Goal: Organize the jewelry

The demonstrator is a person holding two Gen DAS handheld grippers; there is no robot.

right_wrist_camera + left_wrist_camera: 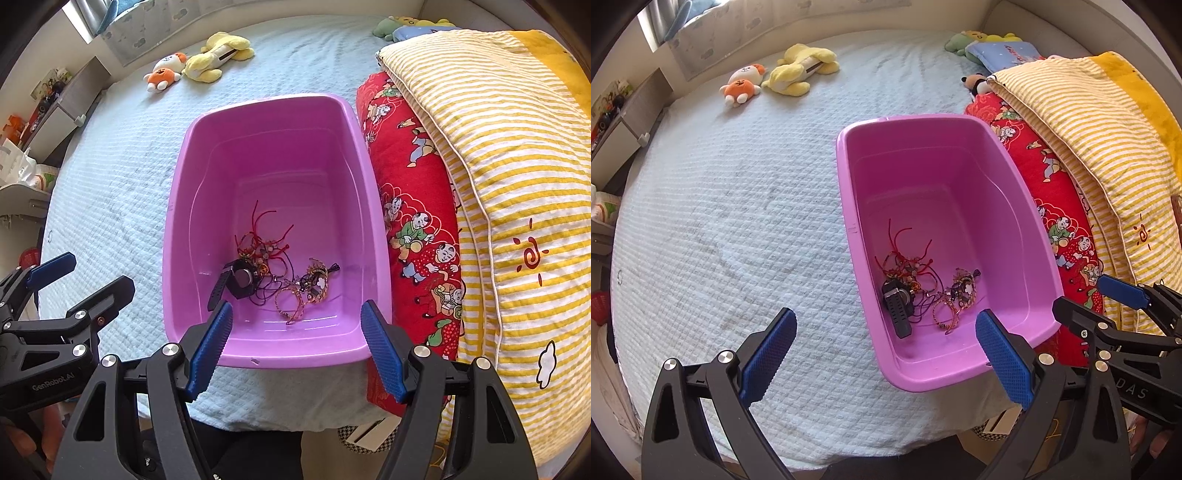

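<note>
Jewelry (280, 273) lies in the tub (266, 354) on the bed (110, 184); folded quilts (480, 184) right of it.

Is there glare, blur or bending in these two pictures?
Left wrist view: sharp; fisheye bends the bed edges; dark corners. Right wrist view: sharp too; soft sheen on the pink tub floor near the jewelry; bright window light washes out the top left.

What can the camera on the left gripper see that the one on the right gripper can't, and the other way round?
Only the left view shows the black-eared plush peeking from under the striped quilt. Only the right view shows the cloud print on that quilt. Both show the pink tub holding tangled bracelets and a black watch, the orange plush, and each open gripper.
</note>
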